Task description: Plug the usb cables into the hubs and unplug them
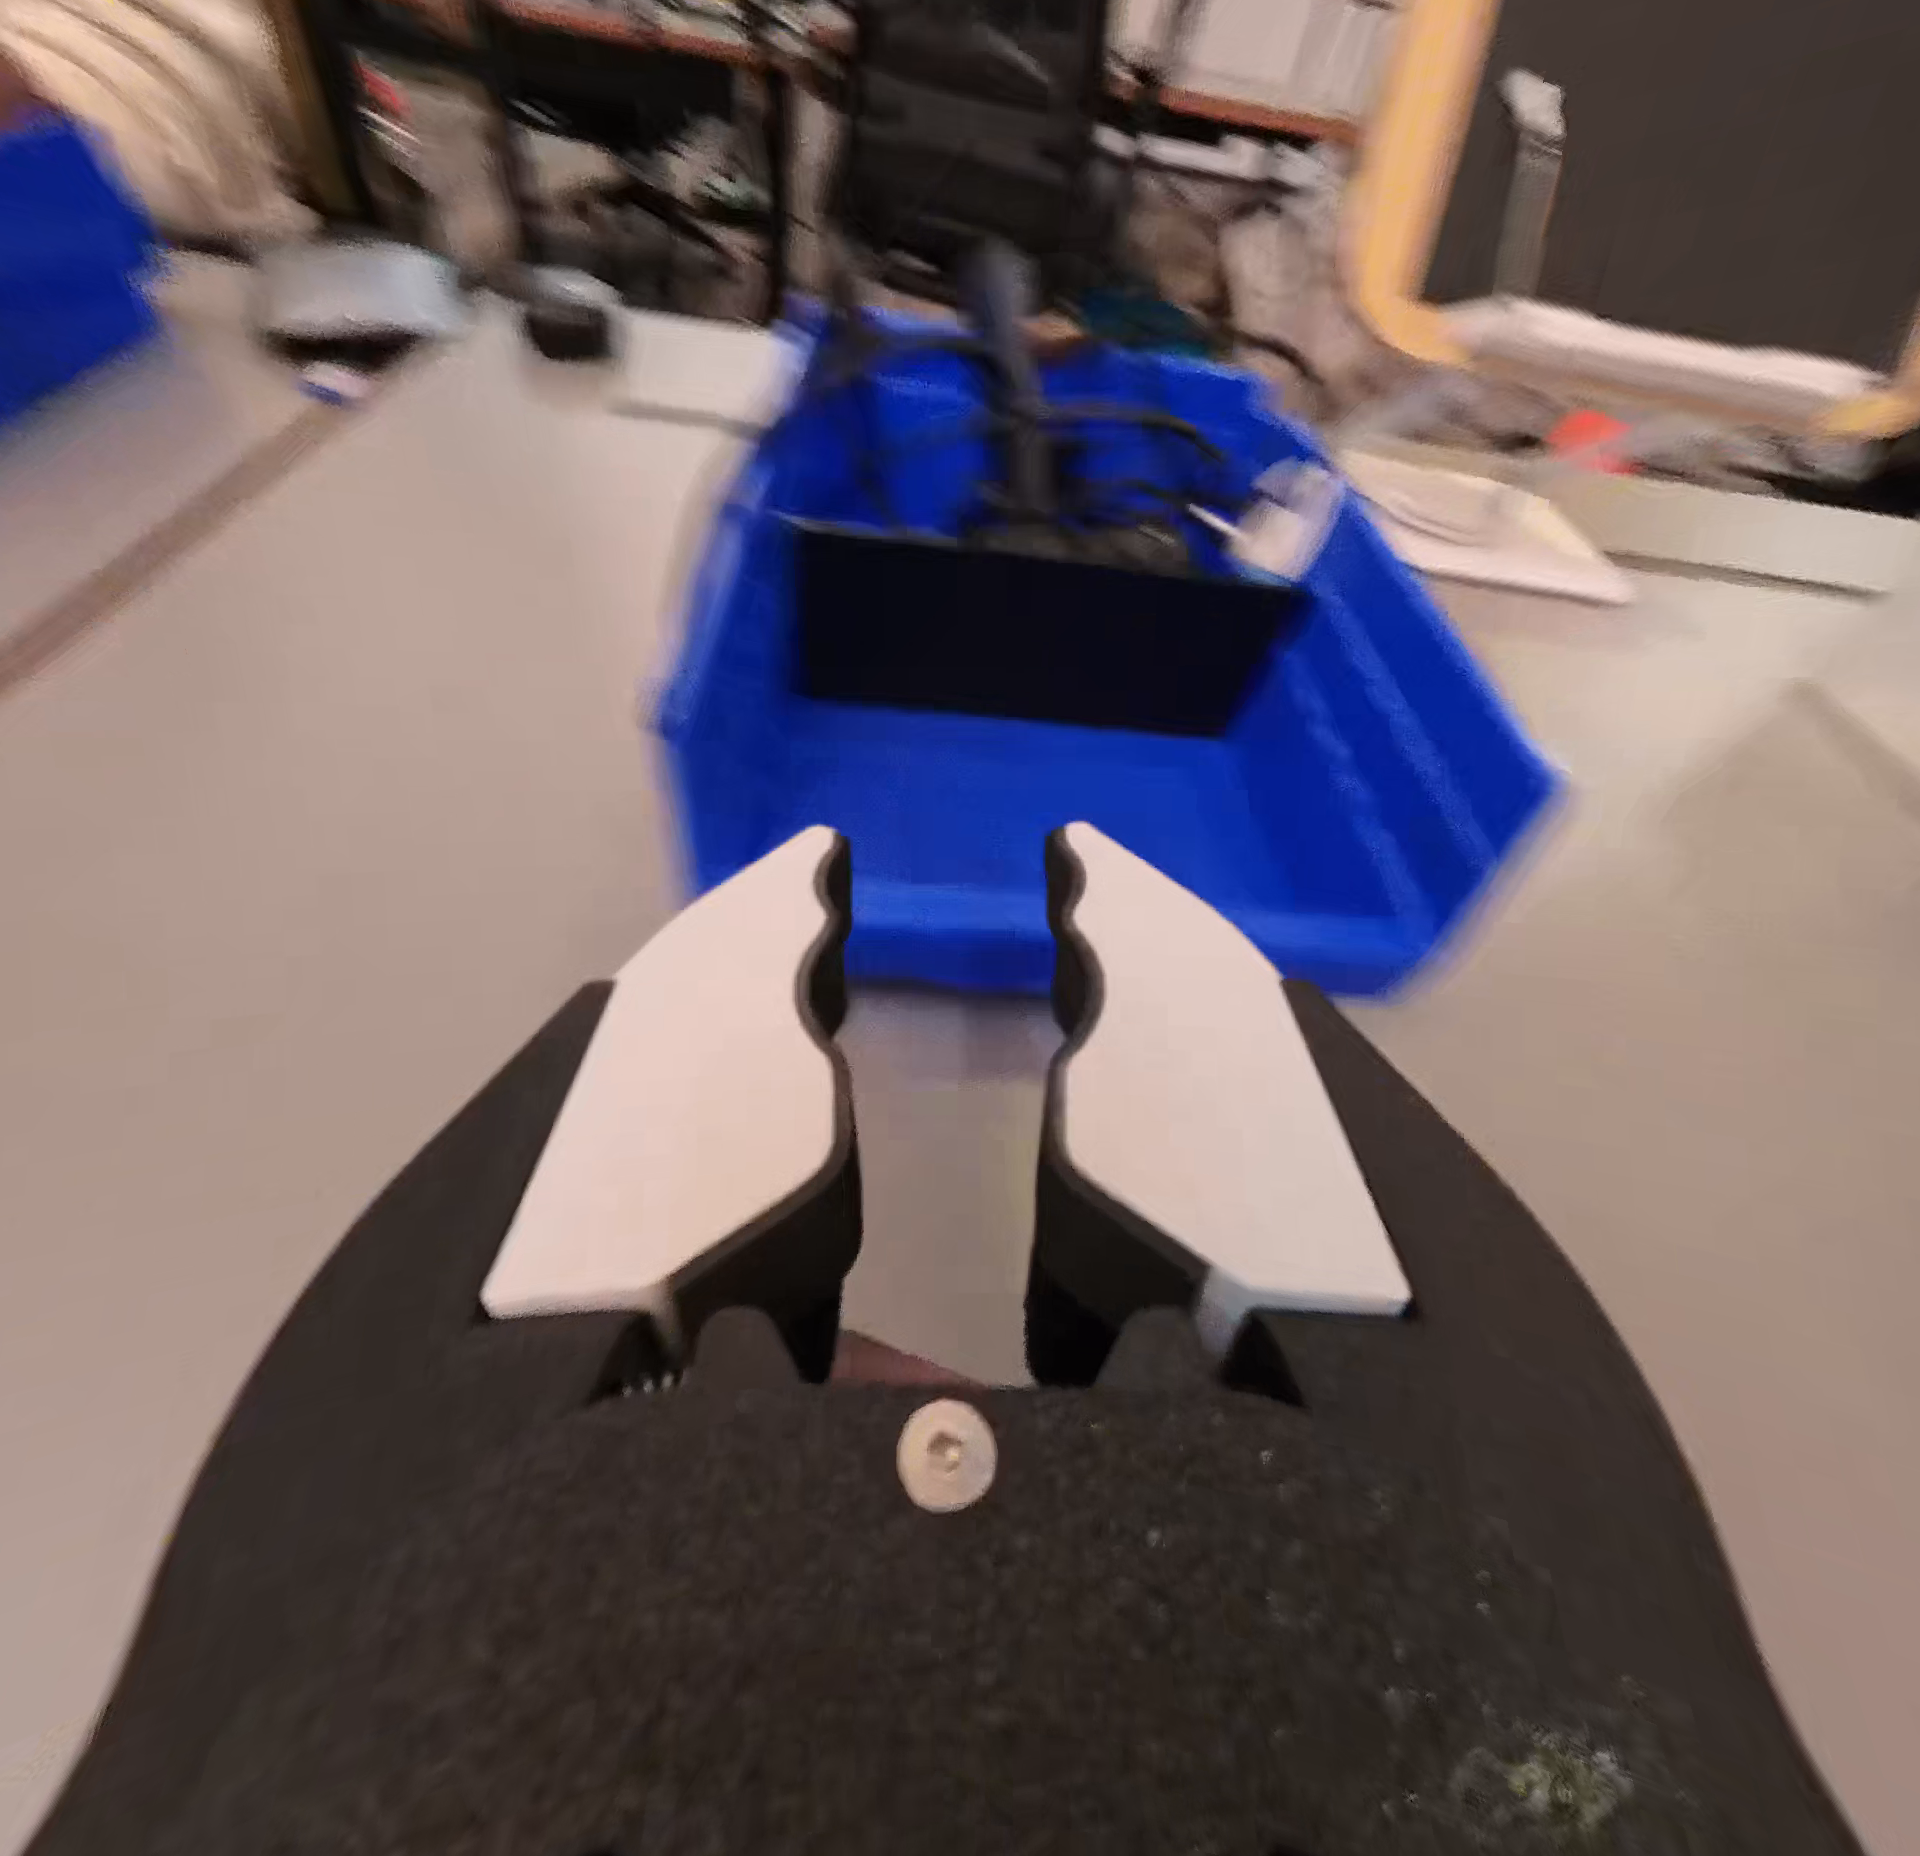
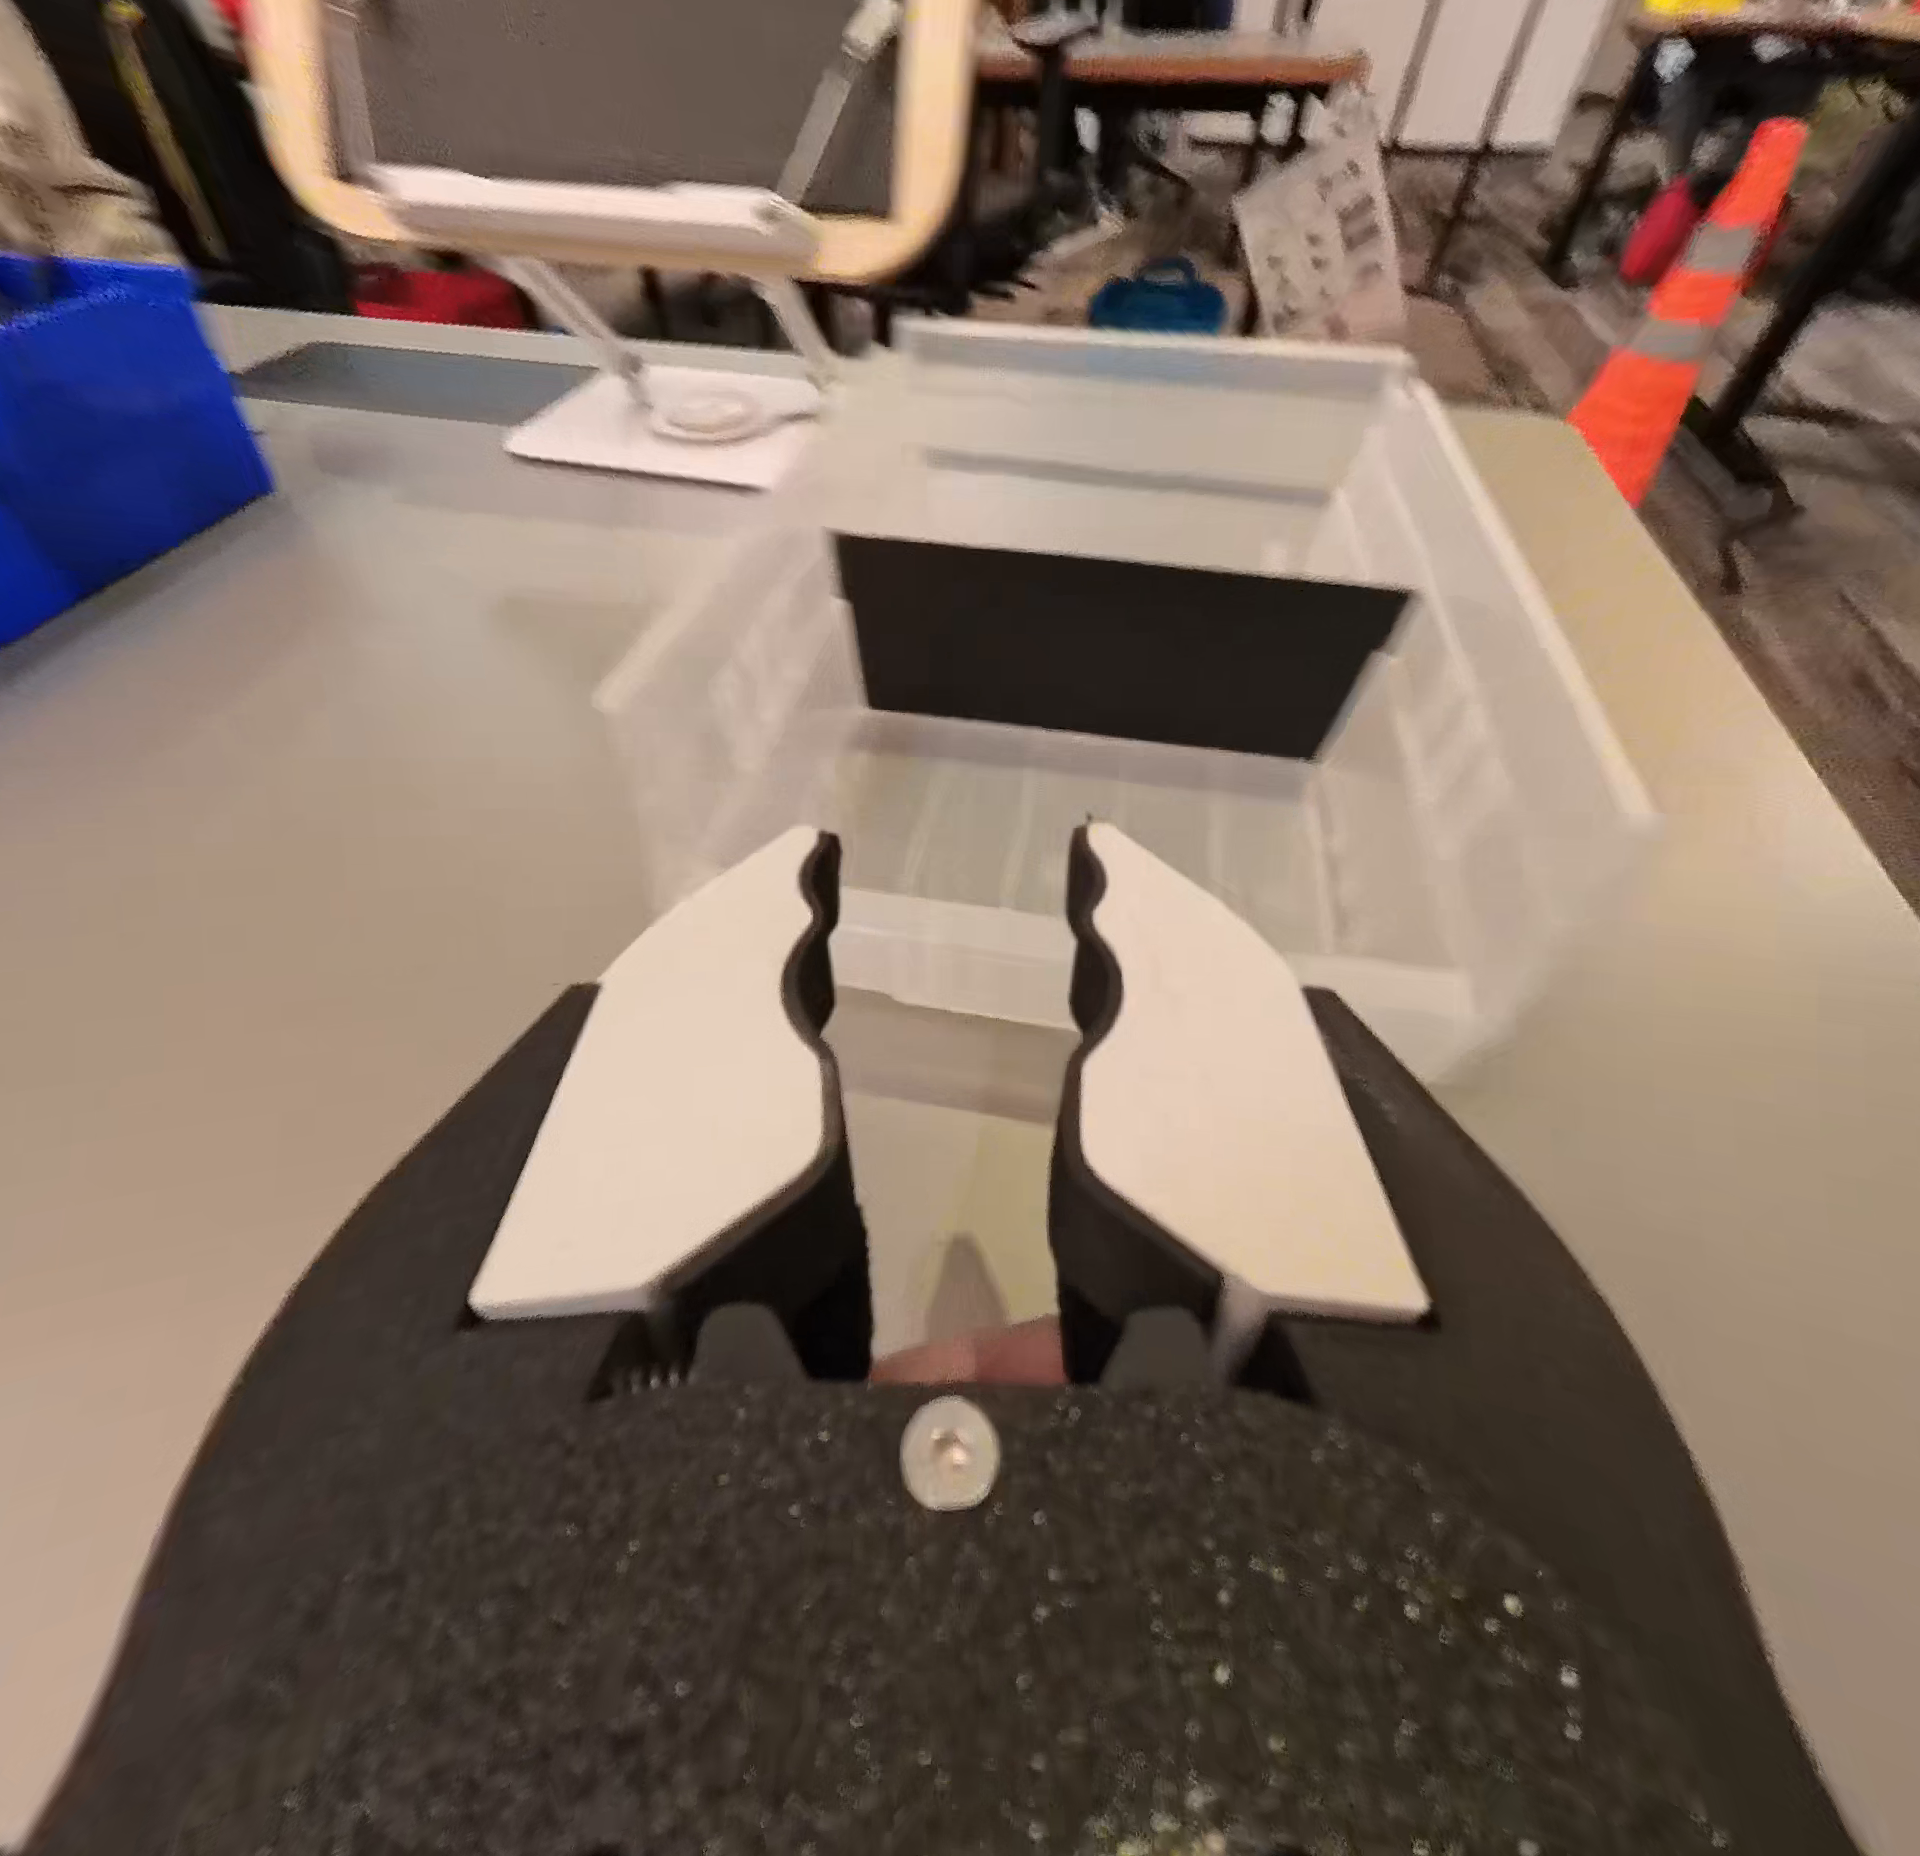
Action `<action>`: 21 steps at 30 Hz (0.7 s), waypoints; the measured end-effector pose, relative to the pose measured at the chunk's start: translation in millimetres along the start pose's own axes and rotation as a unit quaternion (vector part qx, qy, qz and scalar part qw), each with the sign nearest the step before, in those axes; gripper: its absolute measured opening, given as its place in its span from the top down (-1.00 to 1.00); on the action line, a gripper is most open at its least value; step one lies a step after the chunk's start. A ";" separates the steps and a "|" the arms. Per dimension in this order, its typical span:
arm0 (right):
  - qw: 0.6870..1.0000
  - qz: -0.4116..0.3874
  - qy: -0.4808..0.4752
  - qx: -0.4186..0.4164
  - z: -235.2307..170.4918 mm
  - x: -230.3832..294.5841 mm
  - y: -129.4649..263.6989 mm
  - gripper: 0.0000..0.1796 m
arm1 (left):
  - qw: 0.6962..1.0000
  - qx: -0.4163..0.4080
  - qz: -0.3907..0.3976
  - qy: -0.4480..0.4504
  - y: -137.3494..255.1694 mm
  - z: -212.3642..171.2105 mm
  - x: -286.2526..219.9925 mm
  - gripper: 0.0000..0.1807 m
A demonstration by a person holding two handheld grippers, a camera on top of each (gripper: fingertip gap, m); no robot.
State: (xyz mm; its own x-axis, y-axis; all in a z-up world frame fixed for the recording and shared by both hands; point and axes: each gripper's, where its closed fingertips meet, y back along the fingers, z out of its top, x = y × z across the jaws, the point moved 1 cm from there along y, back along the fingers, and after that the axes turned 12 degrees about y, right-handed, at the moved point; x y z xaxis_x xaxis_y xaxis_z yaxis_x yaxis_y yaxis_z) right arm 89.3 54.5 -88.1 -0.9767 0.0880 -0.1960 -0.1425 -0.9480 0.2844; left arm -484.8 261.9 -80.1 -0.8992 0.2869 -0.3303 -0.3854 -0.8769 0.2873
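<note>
Left gripper [image 1: 948, 856]: fingers apart, nothing between them, hovering over the grey surface [image 1: 312, 871]. Straight ahead of the fingertips, a blue bin [image 1: 1039, 798] with its open low front facing the fingers. Split across by a black divider [image 1: 1029, 632]. Near compartment, just past the fingertips, bare blue floor. Far compartment, behind the divider, holding a tangle of black cables [image 1: 1091, 435] rising above the rim, with one thicker dark piece standing up among them; too blurred to tell plugs from hubs. Something clear and glossy at the far right corner of that compartment, not identifiable. Further off to the left of the fingers, a second blue shape at the frame edge, and small grey and black items on the surface, all smeared.

Right gripper [image 2: 951, 850]: fingers likewise apart and holding nothing, above the same surface [image 2: 312, 871]. Directly ahead, fingertips overlapping its near lip, a clear bin [image 2: 1475, 767] with a black divider [image 2: 1112, 653] across the middle. Near compartment showing only its see-through floor. Far compartment mostly hidden by the divider; contents not discernible. Far left of the fingers, a blue bin [image 2: 114, 435] at the edge. Beyond and left of the clear bin, a white stand [image 2: 665, 424] on a flat base. Off the surface to the right, an orange cone [image 2: 1704, 279] on the floor.
</note>
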 end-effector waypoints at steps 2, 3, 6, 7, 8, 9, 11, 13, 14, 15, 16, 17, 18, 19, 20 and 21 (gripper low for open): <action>0.999 -0.023 -0.030 0.036 -22.9 -22.8 -2.0 0.58 | 0.997 0.062 -0.054 -0.003 8.7 -43.4 -39.0 0.62; 0.997 -0.029 -0.050 0.051 -33.1 -30.0 -3.5 0.61 | 0.995 0.084 -0.055 -0.011 11.7 -60.7 -51.6 0.66; 0.989 -0.007 -0.141 0.049 -41.6 -32.7 -8.6 0.62 | 0.988 0.106 -0.105 -0.024 13.5 -75.8 -91.5 0.67; 0.986 0.009 -0.161 0.037 -38.3 -29.2 -9.6 0.62 | 0.988 0.100 -0.109 -0.039 11.4 -75.1 -96.9 0.67; 0.985 0.017 -0.172 0.030 -35.6 -26.7 -10.4 0.63 | 0.988 0.098 -0.106 -0.060 8.7 -75.4 -97.8 0.66; 0.984 0.018 -0.173 0.028 -34.6 -25.2 -10.7 0.63 | 0.987 0.099 -0.097 -0.078 6.1 -76.3 -95.1 0.66; 0.986 0.014 -0.166 0.027 -34.0 -23.2 -10.5 0.65 | 0.987 0.105 -0.082 -0.091 3.0 -77.5 -87.4 0.66; 0.987 0.015 -0.157 0.028 -33.5 -19.7 -9.7 0.65 | 0.988 0.106 -0.087 -0.071 4.1 -75.5 -83.6 0.65; 0.988 0.015 -0.153 0.029 -33.4 -18.3 -9.5 0.66 | 0.989 0.104 -0.092 -0.056 5.6 -73.8 -82.9 0.65; 0.988 0.015 -0.148 0.030 -33.0 -16.3 -9.1 0.66 | 0.989 0.103 -0.098 -0.044 7.3 -72.5 -82.7 0.65; 0.989 0.016 -0.142 0.031 -32.0 -14.0 -8.4 0.67 | 0.989 0.102 -0.102 -0.036 8.5 -71.5 -82.2 0.65; 0.990 0.015 -0.135 0.028 -29.8 -11.8 -7.3 0.68 | 0.989 0.101 -0.103 -0.034 9.5 -70.8 -81.6 0.64; 0.992 0.013 -0.125 0.023 -26.7 -9.3 -6.0 0.69 | 0.989 0.100 -0.103 -0.036 10.3 -70.4 -81.3 0.64; 0.993 0.012 -0.114 0.019 -23.3 -6.4 -4.8 0.70 | 0.989 0.099 -0.104 -0.041 10.9 -70.1 -81.7 0.64; 0.995 0.010 -0.101 0.014 -19.6 -2.8 -3.9 0.71 | 0.989 0.097 -0.105 -0.046 11.2 -69.7 -82.4 0.64; 0.996 0.011 -0.090 0.008 -15.2 1.7 -2.9 0.72 | 0.989 0.095 -0.106 -0.051 11.4 -69.6 -83.8 0.64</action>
State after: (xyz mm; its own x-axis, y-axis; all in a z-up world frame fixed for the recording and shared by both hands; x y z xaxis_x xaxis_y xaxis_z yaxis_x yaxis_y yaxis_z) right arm 90.5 52.7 -103.5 -0.9923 0.1221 -0.0190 -0.1221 -0.9455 0.3019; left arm -399.4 201.0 -111.7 -0.8060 0.5027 -0.3126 -0.5914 -0.7074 0.3872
